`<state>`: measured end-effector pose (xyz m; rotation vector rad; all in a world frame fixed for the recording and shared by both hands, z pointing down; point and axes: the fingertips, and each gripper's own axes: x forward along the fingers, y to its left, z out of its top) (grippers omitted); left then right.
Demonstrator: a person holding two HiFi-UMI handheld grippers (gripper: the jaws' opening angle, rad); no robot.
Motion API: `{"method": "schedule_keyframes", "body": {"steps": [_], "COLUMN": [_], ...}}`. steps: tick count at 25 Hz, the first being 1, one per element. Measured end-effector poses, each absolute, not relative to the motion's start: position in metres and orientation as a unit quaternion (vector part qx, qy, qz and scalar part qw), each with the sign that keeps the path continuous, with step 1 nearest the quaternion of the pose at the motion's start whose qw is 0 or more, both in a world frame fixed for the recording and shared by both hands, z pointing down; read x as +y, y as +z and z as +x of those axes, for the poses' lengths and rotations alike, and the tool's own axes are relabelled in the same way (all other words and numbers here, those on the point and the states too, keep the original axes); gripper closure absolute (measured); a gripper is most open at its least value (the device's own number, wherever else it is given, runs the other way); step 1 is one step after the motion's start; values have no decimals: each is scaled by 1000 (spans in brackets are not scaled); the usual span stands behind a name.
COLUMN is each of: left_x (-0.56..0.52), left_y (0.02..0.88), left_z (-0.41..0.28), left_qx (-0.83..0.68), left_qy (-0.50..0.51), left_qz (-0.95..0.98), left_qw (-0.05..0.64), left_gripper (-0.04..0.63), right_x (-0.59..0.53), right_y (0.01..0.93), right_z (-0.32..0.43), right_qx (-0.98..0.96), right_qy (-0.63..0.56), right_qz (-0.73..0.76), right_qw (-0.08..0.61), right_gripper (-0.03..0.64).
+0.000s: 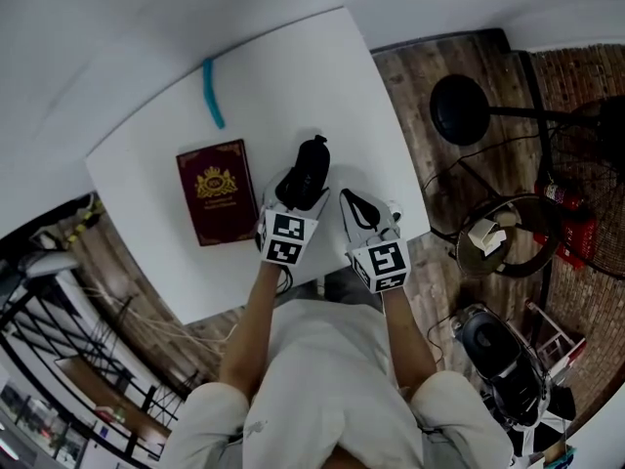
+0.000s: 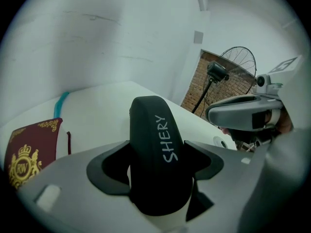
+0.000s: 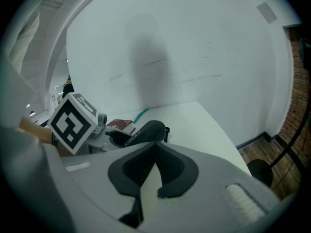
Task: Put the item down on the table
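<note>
A black oblong case point(image 1: 311, 164) with white lettering is held over the white table point(image 1: 322, 76), near its front edge. My left gripper point(image 1: 304, 181) is shut on its near end. In the left gripper view the case point(image 2: 148, 130) stands up between the dark pads point(image 2: 109, 166). I cannot tell whether it touches the tabletop. My right gripper point(image 1: 354, 204) hovers just right of it, jaws shut on nothing. In the right gripper view its tips point(image 3: 155, 146) meet, and the case point(image 3: 144, 130) shows beyond them.
A maroon book with a gold crest point(image 1: 215, 191) lies left of the case, and a teal pen point(image 1: 212, 93) lies at the table's far side. On the wooden floor to the right are a black fan stand point(image 1: 459, 108), cables and a red extinguisher point(image 1: 564, 201).
</note>
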<state>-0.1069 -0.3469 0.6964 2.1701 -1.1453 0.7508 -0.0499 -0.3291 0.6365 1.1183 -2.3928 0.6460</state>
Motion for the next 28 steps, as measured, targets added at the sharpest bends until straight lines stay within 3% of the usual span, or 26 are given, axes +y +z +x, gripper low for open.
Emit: {"method": "schedule_keyframes", "body": {"steps": [24,28], "left_x": [-353,-352], "left_y": [711,711], "left_z": [-109,-110], "left_qx": [-430,-433], "left_qy": [282,278], "left_qz": [807,806], "left_qw": [289,293], "left_gripper": [222,170], "right_x": [-320,-318], "right_y": [637,634], "right_z": [-42,-40], "right_qx": [-854,-854], "right_qy": [231,228], "right_qz": [414,416], "right_qw": [212,212], "right_gripper": [612,612]}}
